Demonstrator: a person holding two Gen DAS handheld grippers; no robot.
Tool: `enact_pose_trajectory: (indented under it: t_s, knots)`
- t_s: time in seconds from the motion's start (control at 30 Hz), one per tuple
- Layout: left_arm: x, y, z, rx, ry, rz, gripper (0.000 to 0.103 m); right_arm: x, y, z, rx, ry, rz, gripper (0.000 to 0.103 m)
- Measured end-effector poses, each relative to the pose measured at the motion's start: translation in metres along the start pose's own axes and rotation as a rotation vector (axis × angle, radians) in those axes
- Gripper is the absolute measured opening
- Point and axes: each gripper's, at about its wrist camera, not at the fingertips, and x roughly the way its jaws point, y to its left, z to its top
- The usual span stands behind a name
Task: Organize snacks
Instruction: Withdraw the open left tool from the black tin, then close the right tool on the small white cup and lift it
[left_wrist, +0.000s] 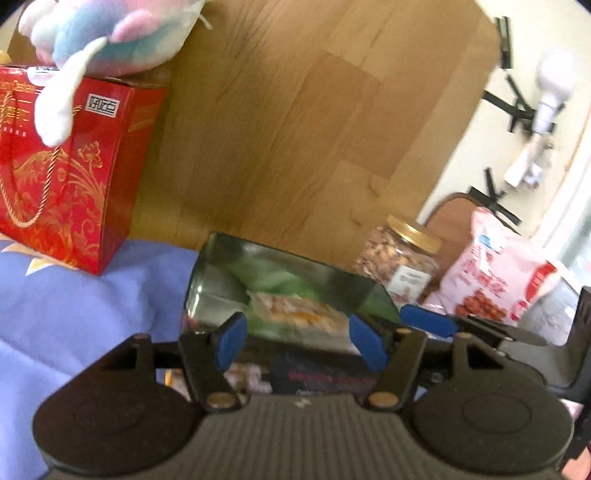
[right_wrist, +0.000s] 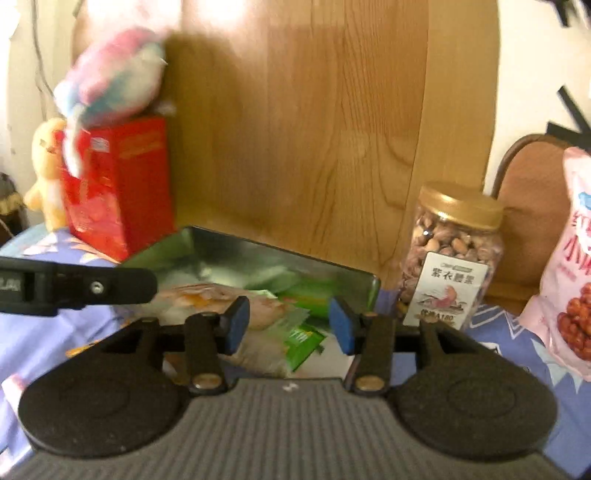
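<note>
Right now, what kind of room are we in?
Probably a home bedroom: blue patterned bedsheet against a wooden headboard, a plush toy on a red gift bag.

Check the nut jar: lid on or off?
On. The jar stands upright with its gold lid seated on top, nuts filling it.
</note>
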Motion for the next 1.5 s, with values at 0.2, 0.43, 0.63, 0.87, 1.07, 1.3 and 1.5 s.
enact_pose_trajectory:
  t_s: [0.2, 0.43, 0.63, 0.87, 1.07, 1.3, 1.5]
  knots:
    - [-0.046, -0.009, -0.043, 0.073, 0.03, -0.058, 0.063, -0.069, -0.005, -0.044, 0.123, 0.036, 0.241, 0.058]
    - [-0.079, -0.023, -0.101, 0.139, 0.127, -0.139, 0.064, -0.141, -0.004, -0.113, 0.09, 0.122, 0.422, 0.064]
    - [-0.093, -0.03, -0.128, 0.127, 0.168, -0.187, 0.068, -0.171, 0.006, -0.145, 0.031, 0.186, 0.46, 0.074]
    - [-0.086, -0.031, -0.146, 0.102, 0.238, -0.203, 0.068, -0.174, 0.022, -0.171, -0.121, 0.254, 0.458, 0.083]
    - [-0.081, -0.029, -0.154, 0.09, 0.27, -0.201, 0.071, -0.169, 0.038, -0.18, -0.253, 0.177, 0.379, 0.078]
    - [-0.075, -0.019, -0.15, 0.054, 0.275, -0.194, 0.071, -0.137, 0.038, -0.16, -0.196, 0.132, 0.378, 0.037]
    - [-0.073, -0.008, -0.144, 0.017, 0.265, -0.18, 0.071, -0.096, 0.05, -0.138, -0.132, 0.104, 0.283, 0.039]
